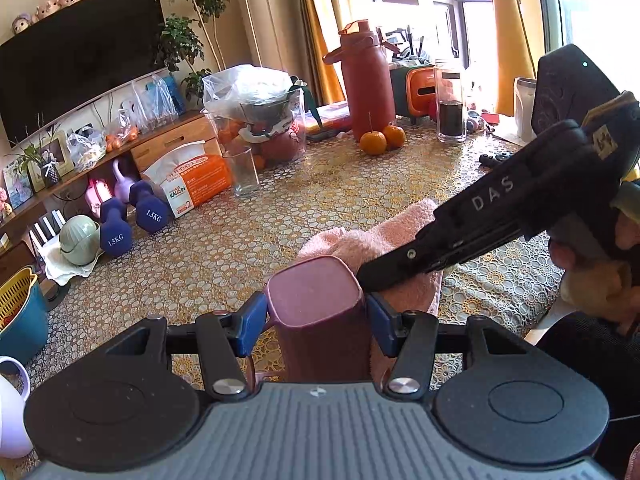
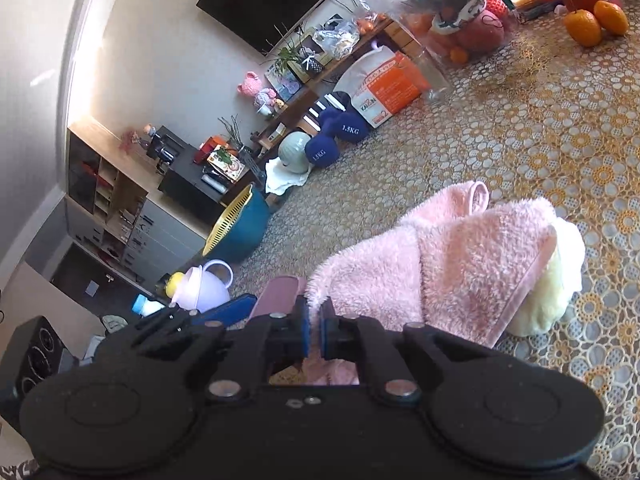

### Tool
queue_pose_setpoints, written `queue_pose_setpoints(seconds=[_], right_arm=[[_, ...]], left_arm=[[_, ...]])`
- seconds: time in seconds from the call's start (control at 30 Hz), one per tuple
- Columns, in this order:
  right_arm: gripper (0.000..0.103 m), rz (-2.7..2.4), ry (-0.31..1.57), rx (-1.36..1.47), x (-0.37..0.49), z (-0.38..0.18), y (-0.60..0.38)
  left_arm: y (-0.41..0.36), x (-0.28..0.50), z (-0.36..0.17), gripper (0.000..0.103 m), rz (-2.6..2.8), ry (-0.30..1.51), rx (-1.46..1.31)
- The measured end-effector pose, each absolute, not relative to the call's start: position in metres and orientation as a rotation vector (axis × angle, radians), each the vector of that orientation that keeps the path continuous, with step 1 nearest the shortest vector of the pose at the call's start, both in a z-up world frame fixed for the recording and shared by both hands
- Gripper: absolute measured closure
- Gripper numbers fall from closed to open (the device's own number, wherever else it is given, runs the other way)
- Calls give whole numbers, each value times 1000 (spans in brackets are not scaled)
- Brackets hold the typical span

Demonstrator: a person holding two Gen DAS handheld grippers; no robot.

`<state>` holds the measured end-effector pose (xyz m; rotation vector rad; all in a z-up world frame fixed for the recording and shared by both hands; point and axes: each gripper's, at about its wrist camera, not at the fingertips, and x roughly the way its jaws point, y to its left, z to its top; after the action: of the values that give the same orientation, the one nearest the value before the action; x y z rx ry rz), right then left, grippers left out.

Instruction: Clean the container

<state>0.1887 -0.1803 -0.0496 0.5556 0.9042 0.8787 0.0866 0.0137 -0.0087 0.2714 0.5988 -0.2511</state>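
My left gripper (image 1: 316,322) is shut on a mauve, square-sided container (image 1: 320,320), held bottom-outward just above the table. A pink fluffy towel (image 1: 372,240) lies against the container's far side. In the left wrist view my right gripper (image 1: 370,276) reaches in from the right, its tip pressed into the towel at the container's upper right corner. In the right wrist view that gripper (image 2: 315,334) is shut on a fold of the pink towel (image 2: 460,260). Only a sliver of the container (image 2: 280,294) shows beside it.
The table wears a gold floral lace cloth (image 1: 312,184). On it stand an empty glass (image 1: 242,172), a bagged clear jar of fruit (image 1: 256,120), a red flask (image 1: 366,84), two oranges (image 1: 382,138) and a dark-filled jar (image 1: 450,100). A cream cloth (image 2: 556,280) lies beside the towel.
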Motion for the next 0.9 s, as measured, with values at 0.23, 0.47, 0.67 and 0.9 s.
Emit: queue_pose_setpoints(seconds=[0.23,0.47,0.67,0.9], right_arm=[[98,838,968,606,193,-77,-180],[99,731,980,402,191,-94,-177],[99,554,819,15,176,-74,-171],[95,453,825,4,190,-72,-204]], left_arm=[[14,87,-9,48,-252,597,263],[15,87,-8,48,-251,597,263],[15,88,-6,48,-240,602,245],[16,88,-3,48,-223,597,219]])
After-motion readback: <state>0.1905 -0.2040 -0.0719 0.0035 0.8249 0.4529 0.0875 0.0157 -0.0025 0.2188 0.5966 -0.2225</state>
